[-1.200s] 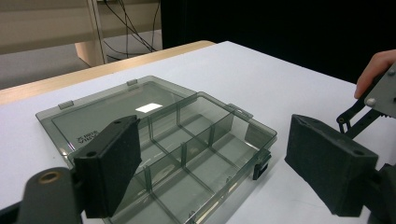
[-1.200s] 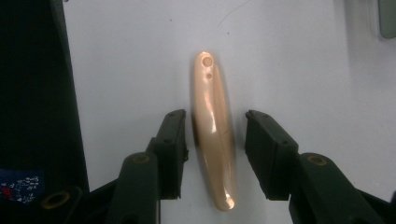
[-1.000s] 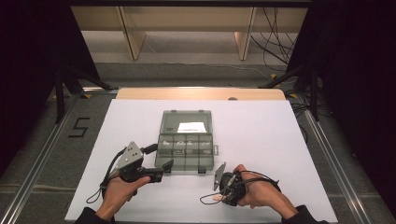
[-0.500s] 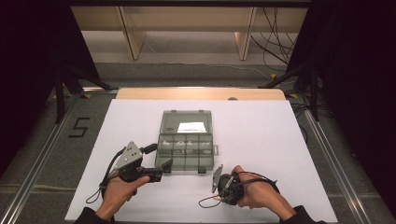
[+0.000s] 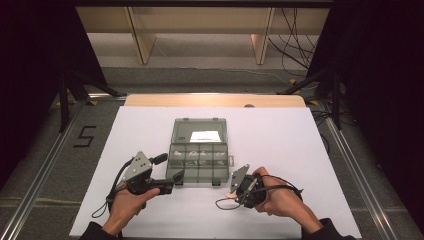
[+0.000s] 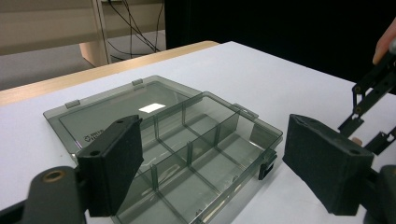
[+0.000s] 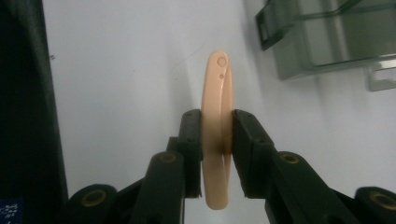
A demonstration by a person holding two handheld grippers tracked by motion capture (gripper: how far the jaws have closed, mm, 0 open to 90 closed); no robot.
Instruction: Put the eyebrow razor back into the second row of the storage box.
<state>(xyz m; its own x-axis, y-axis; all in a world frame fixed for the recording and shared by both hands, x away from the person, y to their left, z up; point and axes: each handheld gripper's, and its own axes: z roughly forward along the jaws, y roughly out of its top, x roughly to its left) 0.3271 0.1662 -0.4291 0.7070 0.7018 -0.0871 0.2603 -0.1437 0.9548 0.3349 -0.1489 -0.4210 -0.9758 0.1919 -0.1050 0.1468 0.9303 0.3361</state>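
A smoky clear compartment box (image 5: 198, 161) (image 6: 187, 154) lies open on the white table, lid flat behind it. My left gripper (image 5: 176, 176) (image 6: 212, 163) stands open at the box's near left corner, jaws wide apart on either side of that corner. My right gripper (image 5: 231, 192) (image 7: 217, 135) is shut on a peach-coloured ring (image 7: 216, 126), held edge-on just above the table in front of the box's near right corner. A bit of the ring (image 5: 228, 194) shows below the jaws in the high view.
The box's latch tabs (image 7: 268, 30) lie close to the ring's far end. The white table sheet (image 5: 280, 135) has room to the right and left of the box. A wooden strip (image 5: 215, 100) runs along the table's far edge.
My right gripper has shifted slightly toward the person and lower, with the ring still in it. The left gripper has stayed at the box's corner.
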